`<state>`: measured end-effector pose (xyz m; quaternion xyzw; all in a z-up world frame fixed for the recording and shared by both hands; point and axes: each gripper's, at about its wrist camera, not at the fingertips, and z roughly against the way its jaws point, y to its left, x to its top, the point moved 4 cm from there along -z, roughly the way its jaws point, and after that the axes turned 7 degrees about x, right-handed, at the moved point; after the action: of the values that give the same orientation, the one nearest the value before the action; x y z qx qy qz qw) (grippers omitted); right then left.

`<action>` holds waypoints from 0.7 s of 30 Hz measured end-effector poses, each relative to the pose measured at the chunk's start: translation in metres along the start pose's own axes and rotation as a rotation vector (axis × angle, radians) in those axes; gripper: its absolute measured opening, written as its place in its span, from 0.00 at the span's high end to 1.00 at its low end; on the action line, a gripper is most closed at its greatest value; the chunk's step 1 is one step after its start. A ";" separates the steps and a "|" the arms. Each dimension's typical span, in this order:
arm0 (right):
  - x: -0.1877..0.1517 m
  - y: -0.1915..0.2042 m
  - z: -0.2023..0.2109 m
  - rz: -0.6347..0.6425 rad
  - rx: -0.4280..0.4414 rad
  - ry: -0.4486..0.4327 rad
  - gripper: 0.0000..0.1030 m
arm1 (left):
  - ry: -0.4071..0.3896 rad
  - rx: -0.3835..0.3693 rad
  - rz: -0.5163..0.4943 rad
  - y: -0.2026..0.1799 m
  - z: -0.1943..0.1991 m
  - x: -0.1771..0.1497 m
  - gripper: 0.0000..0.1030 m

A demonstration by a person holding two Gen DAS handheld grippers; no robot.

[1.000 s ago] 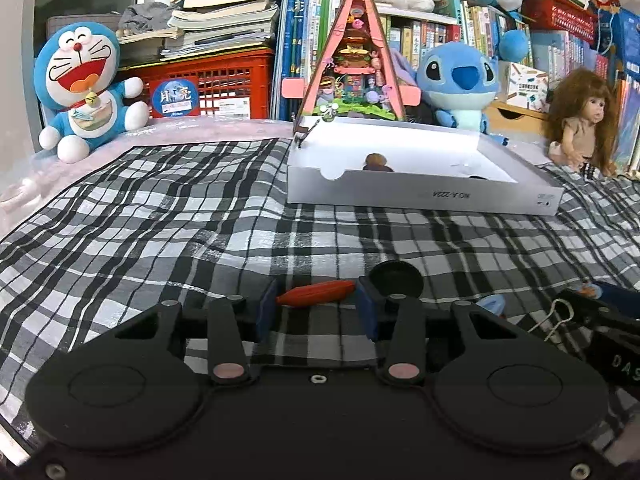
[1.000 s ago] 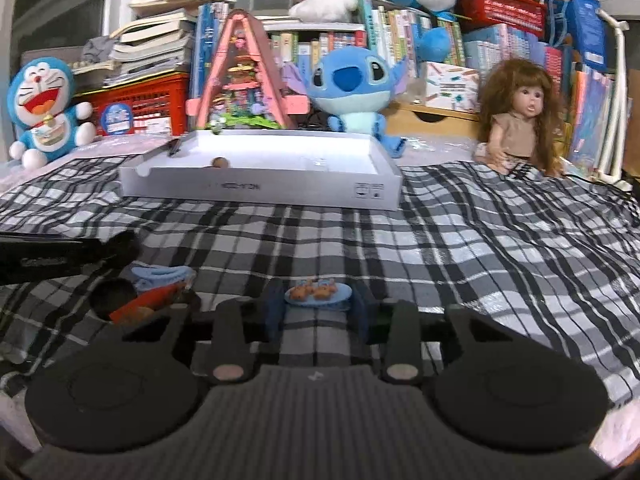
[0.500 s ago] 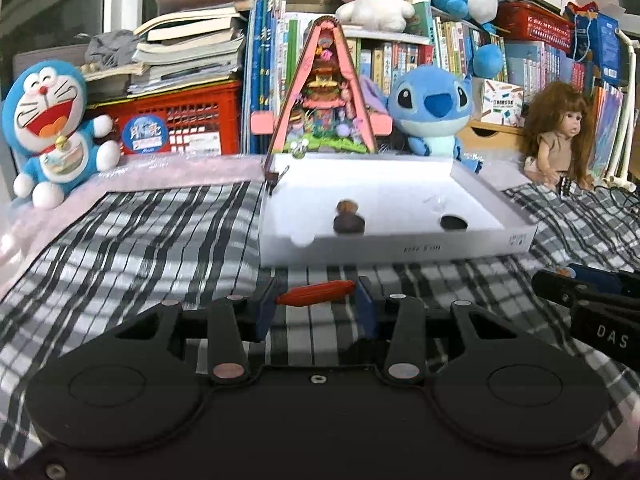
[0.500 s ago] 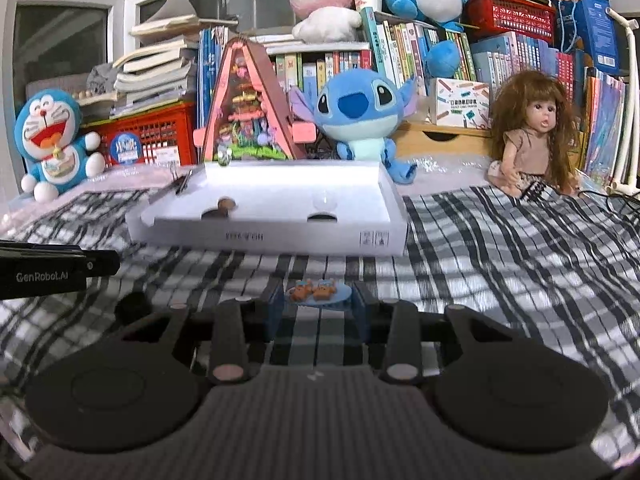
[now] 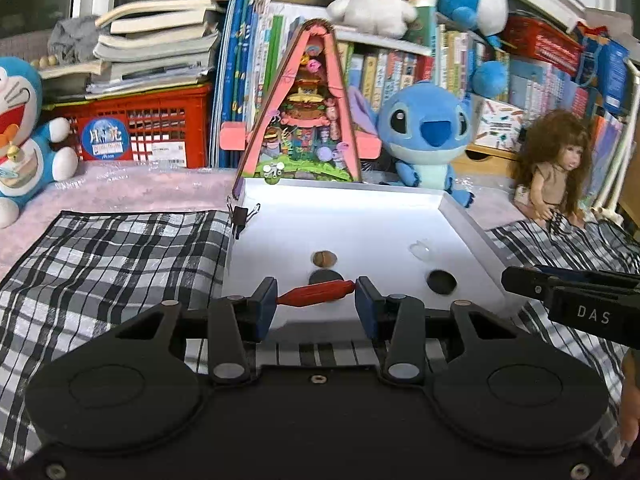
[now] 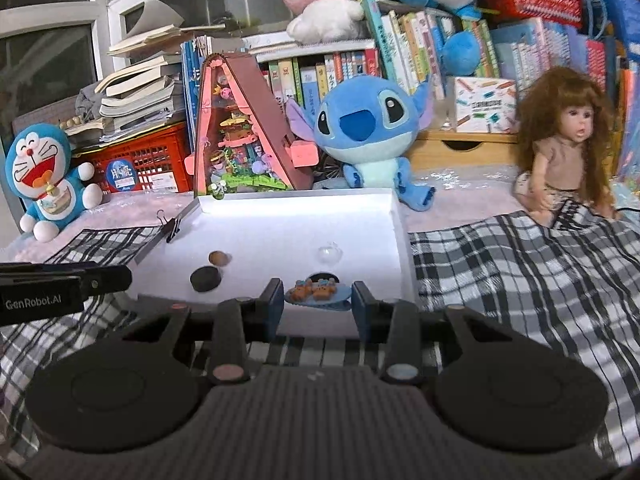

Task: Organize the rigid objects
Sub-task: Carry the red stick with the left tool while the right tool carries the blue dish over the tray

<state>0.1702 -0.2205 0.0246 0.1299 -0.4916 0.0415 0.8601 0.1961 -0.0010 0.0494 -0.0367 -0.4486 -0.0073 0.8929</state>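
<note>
Both grippers have travelled from the checked cloth (image 5: 120,248) to the near edge of the white tray (image 5: 460,216), each carrying its load. The left gripper (image 5: 316,300) pinches a red stick-like piece (image 5: 316,294) endwise between its jaws; the right gripper (image 6: 318,300) clamps a small blue plate of cookies (image 6: 318,294) (jaws closed only to its width). Releasing into the tray looks next.

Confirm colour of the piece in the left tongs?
Red-orange piece, held in the left tongs; clearest in the left wrist view.
</note>
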 end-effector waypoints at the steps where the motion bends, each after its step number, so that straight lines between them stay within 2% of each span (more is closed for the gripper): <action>1: 0.004 -0.001 -0.004 -0.004 0.002 0.011 0.60 | 0.007 0.006 0.006 0.000 -0.005 0.004 0.61; 12: 0.047 -0.022 -0.058 -0.072 0.024 0.129 0.60 | 0.116 0.030 0.053 -0.003 -0.074 0.045 0.61; 21: 0.058 -0.030 -0.106 -0.088 -0.013 0.189 0.59 | 0.148 0.081 0.068 -0.014 -0.126 0.052 0.61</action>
<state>0.2948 -0.2243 0.0179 0.1416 -0.4024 0.0124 0.9044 0.3269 -0.0233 0.0171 -0.0151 -0.3799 0.0383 0.9241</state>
